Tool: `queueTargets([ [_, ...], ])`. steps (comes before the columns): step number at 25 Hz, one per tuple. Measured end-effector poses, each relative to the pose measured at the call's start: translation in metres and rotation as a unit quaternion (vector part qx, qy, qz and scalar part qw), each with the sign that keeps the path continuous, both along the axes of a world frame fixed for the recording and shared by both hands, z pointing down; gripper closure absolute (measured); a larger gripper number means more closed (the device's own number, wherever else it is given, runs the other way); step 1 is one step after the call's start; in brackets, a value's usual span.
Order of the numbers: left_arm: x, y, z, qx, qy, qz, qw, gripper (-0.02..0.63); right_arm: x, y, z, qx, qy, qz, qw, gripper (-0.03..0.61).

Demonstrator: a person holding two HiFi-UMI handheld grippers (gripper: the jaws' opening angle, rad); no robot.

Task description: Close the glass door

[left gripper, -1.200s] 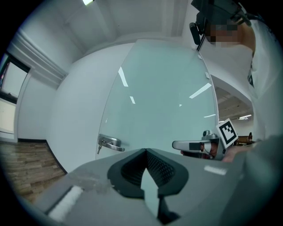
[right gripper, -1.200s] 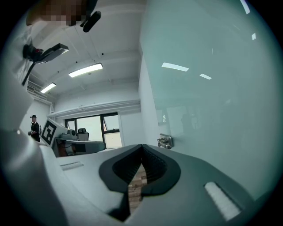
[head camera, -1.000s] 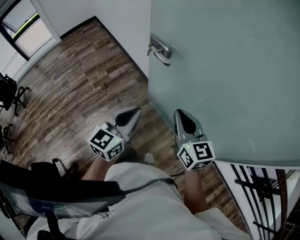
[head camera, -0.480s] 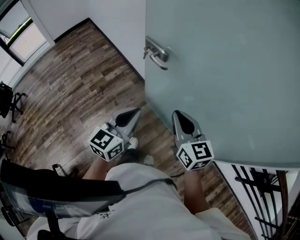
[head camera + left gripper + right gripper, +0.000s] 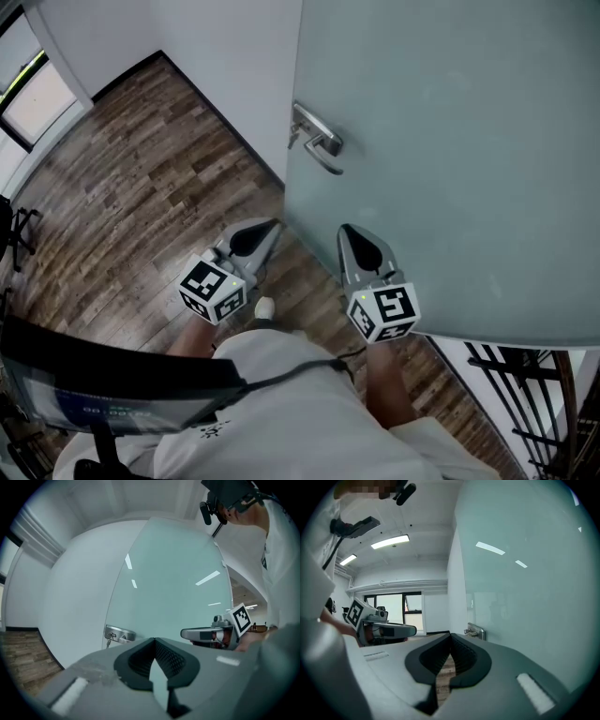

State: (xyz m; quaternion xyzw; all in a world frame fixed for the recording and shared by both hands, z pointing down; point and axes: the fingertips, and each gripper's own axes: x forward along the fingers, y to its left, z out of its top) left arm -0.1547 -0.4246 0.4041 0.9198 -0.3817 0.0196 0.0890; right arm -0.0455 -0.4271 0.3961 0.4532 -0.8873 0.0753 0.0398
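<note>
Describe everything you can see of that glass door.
The glass door is a large frosted pane, pale blue-green and smooth, and it reflects the ceiling lights. A silver metal lever handle on a plate sits near its free edge. The door stands upright, swung out over the wood floor. The right gripper, jaws shut, points close beside the pane. Whether it touches the glass cannot be told.

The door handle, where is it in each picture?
Head view: door handle upper middle, at the left edge of the glass door.
Left gripper view: door handle low, left of centre.
Right gripper view: door handle small, just right of centre.
Shared landmark: the glass door, which carries it in every view.
</note>
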Motion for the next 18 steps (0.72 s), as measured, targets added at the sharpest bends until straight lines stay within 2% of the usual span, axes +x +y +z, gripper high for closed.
queueTargets([
  [14,-0.031,-0.047,0.011,-0.020,0.016,0.053,0.9982,0.607,-0.025,-0.043,0.012,-0.018,0.024,0.059,0.998,0.569],
  [18,-0.035,-0.058,0.017,-0.027,0.014,0.055,0.9980,0.608,-0.026,-0.055,0.020,-0.024,0.031,0.062,0.997,0.569],
])
